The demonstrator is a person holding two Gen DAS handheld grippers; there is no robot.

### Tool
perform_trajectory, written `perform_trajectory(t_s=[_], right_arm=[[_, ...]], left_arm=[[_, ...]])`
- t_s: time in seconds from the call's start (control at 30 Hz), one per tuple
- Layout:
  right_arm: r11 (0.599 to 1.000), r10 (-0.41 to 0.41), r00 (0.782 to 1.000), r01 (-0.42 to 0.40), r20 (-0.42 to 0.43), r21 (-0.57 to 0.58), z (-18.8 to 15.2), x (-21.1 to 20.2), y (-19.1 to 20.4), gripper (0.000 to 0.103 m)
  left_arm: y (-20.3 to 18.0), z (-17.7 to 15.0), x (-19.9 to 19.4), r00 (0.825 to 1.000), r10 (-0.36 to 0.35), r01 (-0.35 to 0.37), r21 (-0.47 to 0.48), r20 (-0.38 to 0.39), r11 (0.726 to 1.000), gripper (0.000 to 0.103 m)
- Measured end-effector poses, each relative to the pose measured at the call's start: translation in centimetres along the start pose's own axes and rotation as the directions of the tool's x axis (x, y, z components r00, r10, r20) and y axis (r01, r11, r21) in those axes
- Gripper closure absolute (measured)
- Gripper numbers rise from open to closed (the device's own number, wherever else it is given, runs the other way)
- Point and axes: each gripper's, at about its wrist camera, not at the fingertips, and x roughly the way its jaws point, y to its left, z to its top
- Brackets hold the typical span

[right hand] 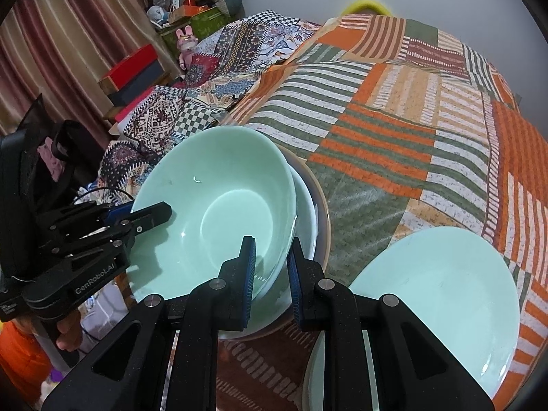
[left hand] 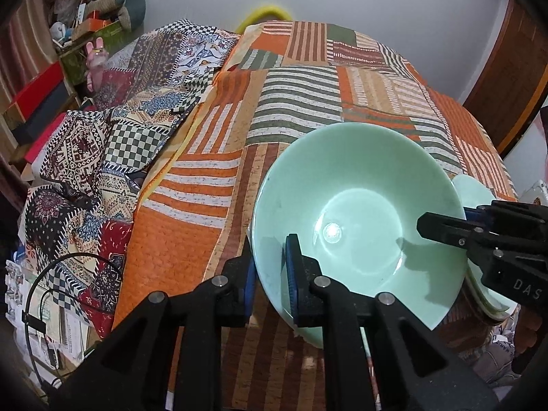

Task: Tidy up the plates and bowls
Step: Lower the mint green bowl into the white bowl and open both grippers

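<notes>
The mint-green bowl (right hand: 219, 205) is clamped at opposite rims by the left gripper (left hand: 270, 274) and right gripper (right hand: 272, 274) – jaws nearly closed – over stacked bowls (right hand: 308, 212) on the bed quilt (right hand: 394, 120); a plate (right hand: 441, 291) lies beside, partly cut off.

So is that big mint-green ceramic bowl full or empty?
Empty: the big mint-green ceramic bowl shows only its bare, glossy inside in both views.

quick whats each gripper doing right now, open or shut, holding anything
Left gripper: shut on the rim of the green bowl.
Right gripper: shut on the opposite rim of the same bowl.
</notes>
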Motion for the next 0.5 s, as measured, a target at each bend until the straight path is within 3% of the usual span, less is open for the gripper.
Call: perform_trajectory(t_s=[0.5], right_arm=[[0.992, -0.087, 0.996, 0.086, -0.016, -0.087, 0.68, -0.44, 0.78, 0.085]], left_arm=[[0.01, 0.09, 0.08, 1.0, 0.0, 0.0, -0.005, -0.012, 1.0, 0.084]])
